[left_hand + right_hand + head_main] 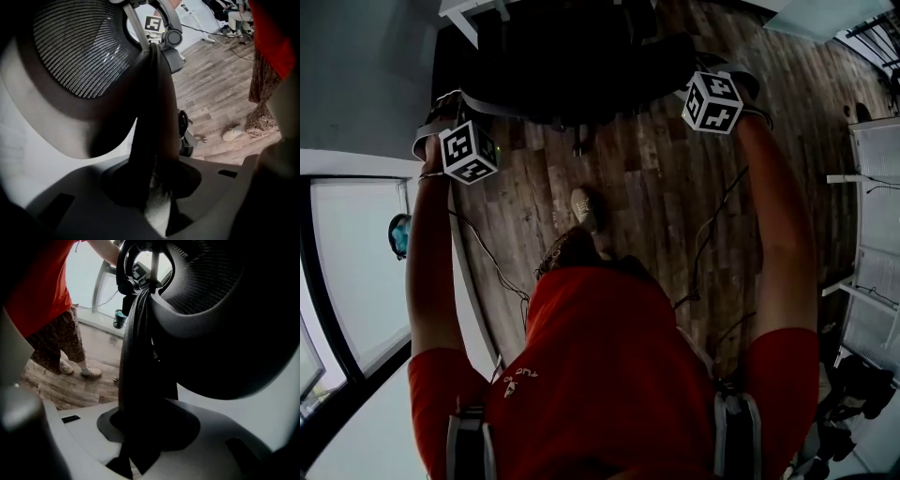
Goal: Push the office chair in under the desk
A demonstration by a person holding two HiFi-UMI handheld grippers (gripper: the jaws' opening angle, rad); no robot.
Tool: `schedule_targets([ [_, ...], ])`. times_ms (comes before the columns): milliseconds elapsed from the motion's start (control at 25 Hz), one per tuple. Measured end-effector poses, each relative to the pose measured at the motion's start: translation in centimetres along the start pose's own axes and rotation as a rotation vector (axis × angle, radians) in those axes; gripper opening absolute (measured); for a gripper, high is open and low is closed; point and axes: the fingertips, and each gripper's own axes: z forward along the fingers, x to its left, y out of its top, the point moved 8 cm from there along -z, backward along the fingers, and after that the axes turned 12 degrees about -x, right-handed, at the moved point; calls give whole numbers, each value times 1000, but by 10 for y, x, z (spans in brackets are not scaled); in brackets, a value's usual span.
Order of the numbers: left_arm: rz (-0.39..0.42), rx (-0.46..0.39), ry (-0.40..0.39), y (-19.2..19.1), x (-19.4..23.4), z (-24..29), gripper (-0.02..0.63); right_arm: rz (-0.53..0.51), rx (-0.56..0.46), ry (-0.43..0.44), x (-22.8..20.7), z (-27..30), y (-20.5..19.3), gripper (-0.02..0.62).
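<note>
The black office chair (572,66) stands at the top of the head view, its backrest toward me. My left gripper (448,111) holds the left end of the backrest's top edge and my right gripper (705,73) the right end. In the left gripper view the dark backrest rim (152,108) runs straight into the jaws of the left gripper (157,187), with the mesh (79,47) up left. The right gripper (140,427) is likewise clamped on the rim (136,357), with the mesh (211,282) up right. The seat and wheels are hidden.
A white desk edge (473,19) shows at the top left, beyond the chair. A glass wall (356,272) runs along the left and white shelving (877,187) along the right. Cables (712,234) trail over the wooden floor by my shoe (586,208).
</note>
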Motion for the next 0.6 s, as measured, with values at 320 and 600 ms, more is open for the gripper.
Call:
schedule_targets([
  [320,5,-2,14,-24,44,40,117,20,10,9,-56,33,-14,141],
  [600,3,-1,22,-46,79,76,118,38,27,5,-106,63,-27,141],
])
